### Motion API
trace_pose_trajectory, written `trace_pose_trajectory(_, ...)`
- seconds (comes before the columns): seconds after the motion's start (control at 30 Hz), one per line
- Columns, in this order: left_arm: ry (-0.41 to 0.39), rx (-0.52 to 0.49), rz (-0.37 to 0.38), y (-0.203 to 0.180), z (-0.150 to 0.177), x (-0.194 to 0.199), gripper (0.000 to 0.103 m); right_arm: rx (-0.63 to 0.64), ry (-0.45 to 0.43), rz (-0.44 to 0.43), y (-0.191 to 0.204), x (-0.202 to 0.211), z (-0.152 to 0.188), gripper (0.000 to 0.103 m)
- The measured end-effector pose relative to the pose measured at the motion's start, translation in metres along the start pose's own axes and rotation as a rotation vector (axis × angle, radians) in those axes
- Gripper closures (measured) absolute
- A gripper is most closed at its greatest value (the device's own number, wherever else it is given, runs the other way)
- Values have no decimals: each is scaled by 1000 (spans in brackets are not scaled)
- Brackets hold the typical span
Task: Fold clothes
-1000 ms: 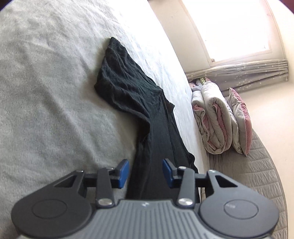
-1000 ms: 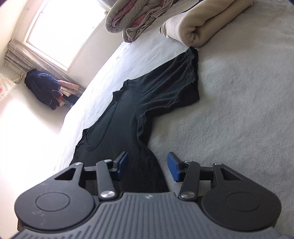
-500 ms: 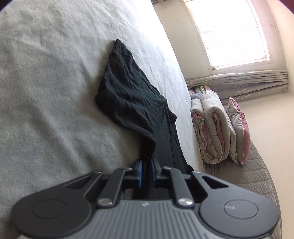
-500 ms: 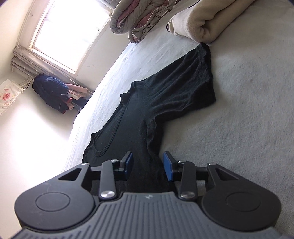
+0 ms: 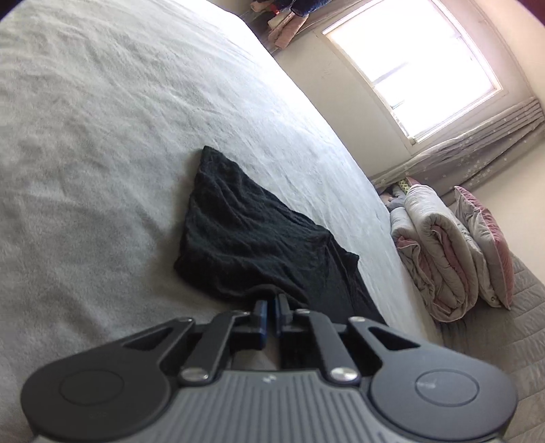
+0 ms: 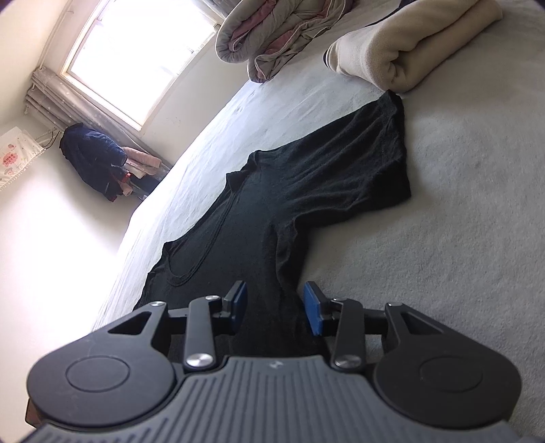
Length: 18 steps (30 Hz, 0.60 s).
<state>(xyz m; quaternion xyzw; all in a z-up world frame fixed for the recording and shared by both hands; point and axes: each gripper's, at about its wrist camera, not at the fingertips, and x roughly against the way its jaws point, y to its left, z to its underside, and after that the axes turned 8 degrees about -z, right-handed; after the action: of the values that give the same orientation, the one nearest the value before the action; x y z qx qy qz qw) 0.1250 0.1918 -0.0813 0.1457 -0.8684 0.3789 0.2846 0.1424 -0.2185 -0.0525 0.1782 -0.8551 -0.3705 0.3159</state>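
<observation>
A black T-shirt (image 6: 306, 177) lies spread flat on the grey bed cover (image 6: 460, 238), with one sleeve reaching toward the far right. In the left wrist view the same black T-shirt (image 5: 245, 238) bunches into a raised fold just ahead of my left gripper (image 5: 270, 303), which is shut on the near edge of the fabric. My right gripper (image 6: 274, 294) straddles the shirt's lower side edge. Its jaws are closing, with black fabric lying between the blue pads (image 6: 311, 308), which stand apart and do not pinch it.
A rolled beige blanket (image 6: 402, 44) and a folded grey-pink quilt (image 6: 279, 30) sit at the head of the bed, just beyond the sleeve. The quilt (image 5: 439, 252) and a pink pillow (image 5: 483, 238) lie beside the bed's edge. Clothes hang by the window (image 6: 95, 153).
My left gripper went from open around the shirt's edge to shut on it, then rose and rolled, pulling the fabric up into a fold. The right jaws narrowed around the shirt.
</observation>
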Motion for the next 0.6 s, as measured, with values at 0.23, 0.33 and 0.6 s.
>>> trace_pose_trajectory(0.23,-84,-184,-101,-7,-5,7,99,125,-57,140,5,-1,0,100)
trace_pose_trajectory(0.33,-50,-202,-85,-8,-6,13,88,103,-51,129,0,2,-3,92)
trace_pose_trajectory(0.6,98,-182,-35,-10,4,39,64,85,-7,98,12,16,-7,65)
